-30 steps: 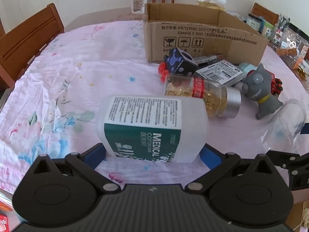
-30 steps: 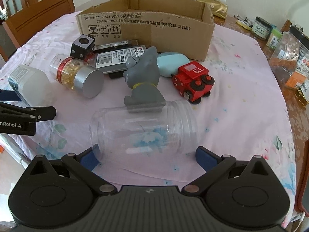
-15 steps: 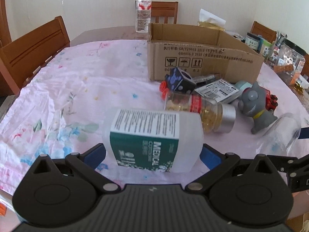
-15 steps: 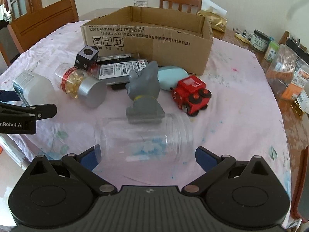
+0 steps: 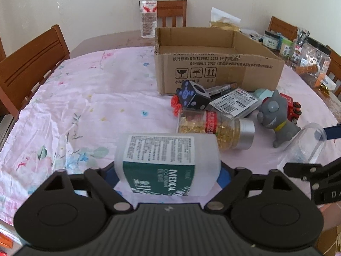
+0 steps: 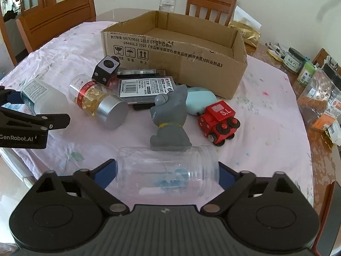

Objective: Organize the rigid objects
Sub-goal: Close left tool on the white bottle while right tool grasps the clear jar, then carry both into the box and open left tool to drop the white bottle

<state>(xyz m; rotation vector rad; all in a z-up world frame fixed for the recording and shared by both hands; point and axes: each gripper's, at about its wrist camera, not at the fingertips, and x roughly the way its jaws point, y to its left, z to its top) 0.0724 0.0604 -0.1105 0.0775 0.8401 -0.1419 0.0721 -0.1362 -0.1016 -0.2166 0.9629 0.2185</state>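
Observation:
A white bottle with a green "MEDICAL" label (image 5: 166, 149) lies on its side between the blue pads of my left gripper (image 5: 167, 175). The jaws are closing and both pads touch its sides. My right gripper (image 6: 167, 172) is closing on a clear empty plastic jar (image 6: 168, 164), which also lies sideways, and the pads meet both of its ends. The open cardboard box (image 6: 174, 49) stands behind the clutter and looks empty.
Between the grippers and the box lie a capsule jar with a silver cap (image 6: 100, 104), a grey cat figure (image 6: 170, 115), a red toy train (image 6: 219, 123), a black cube toy (image 6: 106, 68), a barcoded flat case (image 6: 147, 89) and a pale blue case (image 6: 200, 100). Jars and packets crowd the right table edge.
Both grippers' jaws have narrowed from wide apart onto the white bottle and the clear jar. Both views now show more of the room beyond the table.

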